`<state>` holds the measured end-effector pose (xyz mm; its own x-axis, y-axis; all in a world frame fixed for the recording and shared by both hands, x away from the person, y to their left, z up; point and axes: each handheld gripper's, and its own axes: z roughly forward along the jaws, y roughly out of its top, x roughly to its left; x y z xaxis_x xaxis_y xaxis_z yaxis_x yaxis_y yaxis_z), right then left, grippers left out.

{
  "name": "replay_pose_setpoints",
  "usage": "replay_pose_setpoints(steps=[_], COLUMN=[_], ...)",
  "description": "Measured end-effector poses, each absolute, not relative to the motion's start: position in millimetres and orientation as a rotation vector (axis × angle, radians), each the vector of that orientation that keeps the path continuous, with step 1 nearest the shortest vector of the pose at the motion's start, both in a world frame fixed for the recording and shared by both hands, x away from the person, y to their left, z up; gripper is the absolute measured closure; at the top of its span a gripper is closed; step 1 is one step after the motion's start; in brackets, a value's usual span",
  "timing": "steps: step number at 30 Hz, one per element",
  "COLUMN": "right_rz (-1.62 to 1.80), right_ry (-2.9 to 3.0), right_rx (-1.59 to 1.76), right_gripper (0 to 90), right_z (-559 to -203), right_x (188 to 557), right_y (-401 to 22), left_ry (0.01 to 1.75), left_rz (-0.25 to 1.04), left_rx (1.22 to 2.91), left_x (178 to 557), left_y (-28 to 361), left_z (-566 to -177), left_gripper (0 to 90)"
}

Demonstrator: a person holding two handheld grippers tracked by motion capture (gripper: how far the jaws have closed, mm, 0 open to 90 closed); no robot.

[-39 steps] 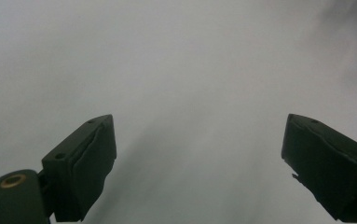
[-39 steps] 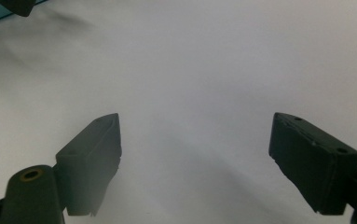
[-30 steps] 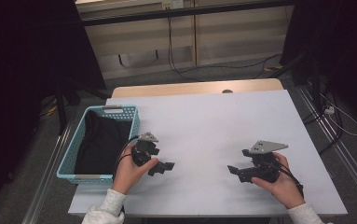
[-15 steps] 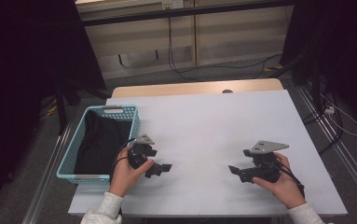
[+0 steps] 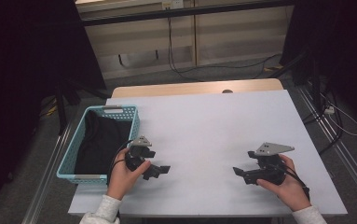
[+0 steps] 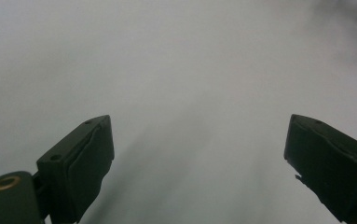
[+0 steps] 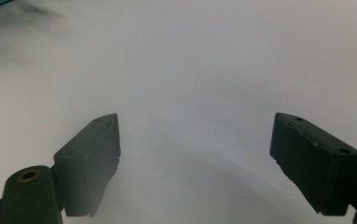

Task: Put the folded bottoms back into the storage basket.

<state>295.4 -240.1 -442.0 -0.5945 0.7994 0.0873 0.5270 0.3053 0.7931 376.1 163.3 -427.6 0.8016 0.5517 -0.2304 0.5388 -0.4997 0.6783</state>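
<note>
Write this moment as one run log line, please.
left gripper: open, empty | right gripper: open, empty | basket: dark cloth inside

Basket turquoise, lattice-holed – black cloth inside – table plain white; grippers black

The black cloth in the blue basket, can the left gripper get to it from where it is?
Probably yes. The left gripper is open right beside the blue basket, whose top is open, with the black cloth uncovered inside.

Left gripper low, jaws wide apart, nothing between them, pointing right. Right gripper same (mirrored, pointing left), jaws spread and empty. Both hands gripping from behind.
</note>
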Motion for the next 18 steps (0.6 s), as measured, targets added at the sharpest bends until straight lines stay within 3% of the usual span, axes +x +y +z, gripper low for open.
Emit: replay_pose_setpoints(steps=[18], right_rz=[1.159], right_ry=[2.257], right_rx=[1.181], right_gripper=[15.0], right_z=[-443.0], right_x=[289.0], right_y=[-245.1], left_ry=[0.798], left_rz=[0.004], left_rx=[2.204], left_x=[370.5], left_y=[168.0], left_z=[-428.7], left_gripper=[7.8])
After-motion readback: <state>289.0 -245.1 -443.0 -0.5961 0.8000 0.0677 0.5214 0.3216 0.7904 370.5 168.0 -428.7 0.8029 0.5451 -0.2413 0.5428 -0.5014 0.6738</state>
